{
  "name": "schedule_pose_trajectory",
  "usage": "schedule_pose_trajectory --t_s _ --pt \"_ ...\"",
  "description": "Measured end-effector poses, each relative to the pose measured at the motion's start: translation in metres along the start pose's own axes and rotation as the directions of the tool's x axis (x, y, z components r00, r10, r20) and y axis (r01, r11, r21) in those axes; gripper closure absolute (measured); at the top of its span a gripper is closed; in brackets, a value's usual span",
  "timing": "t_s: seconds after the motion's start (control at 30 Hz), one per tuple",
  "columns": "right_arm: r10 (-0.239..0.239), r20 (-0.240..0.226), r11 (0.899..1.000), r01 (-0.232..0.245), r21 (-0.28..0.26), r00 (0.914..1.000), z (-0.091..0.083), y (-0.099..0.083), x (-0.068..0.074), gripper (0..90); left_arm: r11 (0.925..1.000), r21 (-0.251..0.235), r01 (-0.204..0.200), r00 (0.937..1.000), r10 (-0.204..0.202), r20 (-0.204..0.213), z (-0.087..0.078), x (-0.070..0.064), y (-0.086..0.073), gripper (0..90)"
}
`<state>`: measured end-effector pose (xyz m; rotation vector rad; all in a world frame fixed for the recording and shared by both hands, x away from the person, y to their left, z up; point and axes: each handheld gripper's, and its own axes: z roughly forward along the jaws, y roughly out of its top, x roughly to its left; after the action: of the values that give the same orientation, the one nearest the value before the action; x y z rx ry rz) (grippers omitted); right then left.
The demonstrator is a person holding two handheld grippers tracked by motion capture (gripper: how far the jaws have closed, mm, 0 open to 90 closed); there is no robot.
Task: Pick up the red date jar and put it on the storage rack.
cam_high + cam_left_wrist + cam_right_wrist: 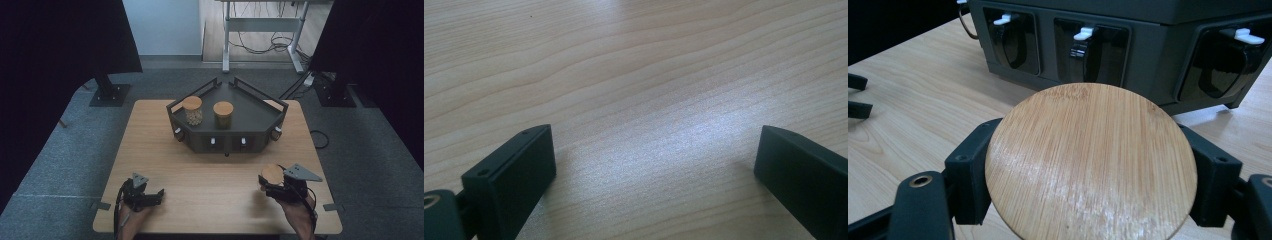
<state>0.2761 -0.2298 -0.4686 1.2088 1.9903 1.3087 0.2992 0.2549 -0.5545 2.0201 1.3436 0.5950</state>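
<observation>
My right gripper (1090, 200) is clamped on a jar with a round bamboo lid (1091, 162), one jaw at each side under the lid. I judge the jar rigid, smooth and breakable, so it needs a firm side grip. My left gripper (654, 165) is wide open and empty over the table (624, 60).

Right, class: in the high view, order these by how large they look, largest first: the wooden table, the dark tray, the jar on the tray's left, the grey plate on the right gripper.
1. wooden table
2. dark tray
3. Jar on the tray's left and grey plate: alike, unranked.
</observation>
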Motion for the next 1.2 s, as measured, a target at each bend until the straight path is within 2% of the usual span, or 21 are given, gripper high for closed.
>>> schedule_pose_trajectory --t_s 0.53,1.2 --pt "-0.003 0.004 1.000 0.003 -0.012 1.0000 0.004 0.013 -0.004 22.7 1.0000 0.000 -0.001 1.0000 0.001 0.001 0.000 0.000 0.000 2.8" --pt "-0.007 0.006 1.000 0.007 -0.012 1.0000 0.011 0.021 -0.005 22.7 1.0000 0.000 -0.002 1.0000 0.002 0.002 0.000 0.000 0.000 2.8"
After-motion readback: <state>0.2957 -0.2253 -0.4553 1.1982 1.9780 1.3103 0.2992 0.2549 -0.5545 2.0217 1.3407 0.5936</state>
